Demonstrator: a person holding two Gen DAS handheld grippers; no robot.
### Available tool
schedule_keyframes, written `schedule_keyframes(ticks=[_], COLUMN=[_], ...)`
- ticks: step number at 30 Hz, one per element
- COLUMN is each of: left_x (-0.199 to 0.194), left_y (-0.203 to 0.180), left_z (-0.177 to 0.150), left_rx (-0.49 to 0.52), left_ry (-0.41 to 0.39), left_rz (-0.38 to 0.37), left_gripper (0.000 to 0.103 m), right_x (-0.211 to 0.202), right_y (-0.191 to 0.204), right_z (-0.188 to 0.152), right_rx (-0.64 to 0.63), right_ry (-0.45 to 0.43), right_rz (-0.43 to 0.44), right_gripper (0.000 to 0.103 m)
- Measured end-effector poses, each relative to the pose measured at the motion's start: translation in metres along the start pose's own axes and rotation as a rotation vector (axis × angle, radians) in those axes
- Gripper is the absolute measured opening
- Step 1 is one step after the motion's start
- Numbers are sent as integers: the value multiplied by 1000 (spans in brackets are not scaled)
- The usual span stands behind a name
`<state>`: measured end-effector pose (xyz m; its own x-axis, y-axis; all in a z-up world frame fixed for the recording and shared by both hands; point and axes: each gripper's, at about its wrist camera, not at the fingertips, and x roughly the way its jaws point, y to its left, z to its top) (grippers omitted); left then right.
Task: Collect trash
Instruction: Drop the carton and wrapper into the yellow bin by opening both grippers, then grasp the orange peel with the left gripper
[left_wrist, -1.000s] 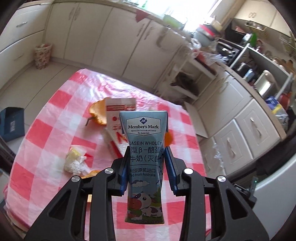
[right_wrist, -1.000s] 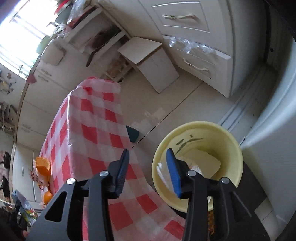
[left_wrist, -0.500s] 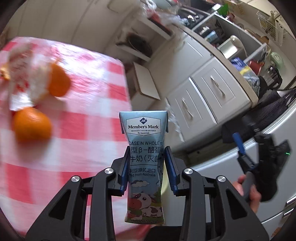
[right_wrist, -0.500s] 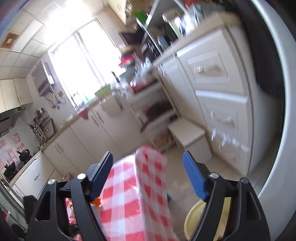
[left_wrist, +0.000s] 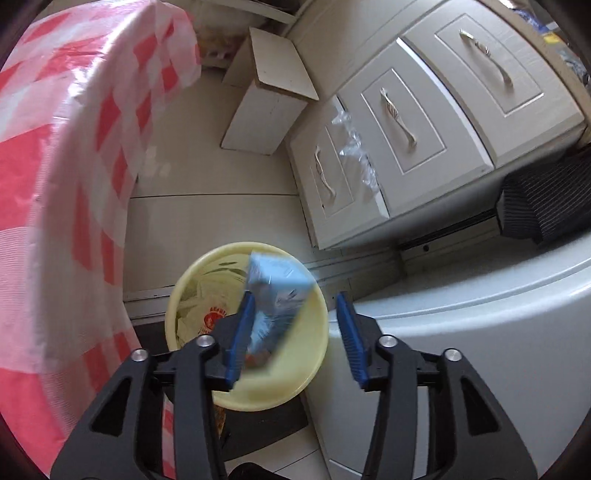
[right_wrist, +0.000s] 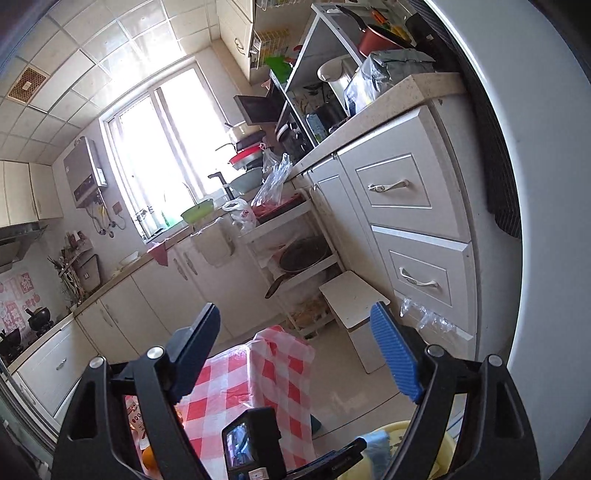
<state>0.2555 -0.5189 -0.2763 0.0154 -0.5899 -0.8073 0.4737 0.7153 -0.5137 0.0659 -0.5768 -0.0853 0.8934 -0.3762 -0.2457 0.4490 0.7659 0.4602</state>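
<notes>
My left gripper (left_wrist: 295, 336) is open above the yellow trash bin (left_wrist: 207, 291) on the floor. The blue milk carton (left_wrist: 275, 295) is blurred and tilted, free between the jaws, dropping into the bin. White and printed rubbish lies inside the bin. My right gripper (right_wrist: 295, 354) is open and empty, held high and looking across the kitchen. In the right wrist view the left gripper's body (right_wrist: 251, 443) and the bin's rim (right_wrist: 439, 435) show at the bottom, with the carton (right_wrist: 380, 446) over the bin.
The table with a red checked cloth (left_wrist: 55, 184) stands left of the bin, also in the right wrist view (right_wrist: 258, 373). A white stool (left_wrist: 266, 96), drawer cabinets (left_wrist: 406, 122) and a white appliance (left_wrist: 480, 332) surround the bin. An orange (right_wrist: 147, 458) lies on the table.
My left gripper swung from the table to over the bin and opened, letting go of the milk carton. My right gripper rose from the bin, opened wider and now faces the kitchen.
</notes>
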Motion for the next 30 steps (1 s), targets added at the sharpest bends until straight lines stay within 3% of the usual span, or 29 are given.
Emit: schedule_keyframes(ticks=[5,9,11,15,20,23,25,30], left_x=[-34,-99,-145,-230,-313,-333,-337,-329], left_y=[3,27,49,110,216,283,319,330], left_z=[1,1,0,-9,-42,-67,-74,-70], left_rx=[47,77,86,47,-141,-319,-432,-388], left_ry=[-53,-150,-220,-342,-467,-450,-419,-396], left_rz=[13,60,108,217,395,461,433,488], left_gripper=[58,67,75,80,83,83,83,83], right_x=[4,4,8,20,37,48,56,68], right_y=[1,19,31,61,108,136,152,190], right_z=[-2,-6,-9,-23,-45,-62,-74,-103], right_rx=[36,15,0,-38,-107,-148,-168,-218], right_ry=[20,26,46,114,195,245,281,342], right_rz=[8,36,57,106,172,212,237,294], right_gripper=[80,80,80,81,81,81,81,81])
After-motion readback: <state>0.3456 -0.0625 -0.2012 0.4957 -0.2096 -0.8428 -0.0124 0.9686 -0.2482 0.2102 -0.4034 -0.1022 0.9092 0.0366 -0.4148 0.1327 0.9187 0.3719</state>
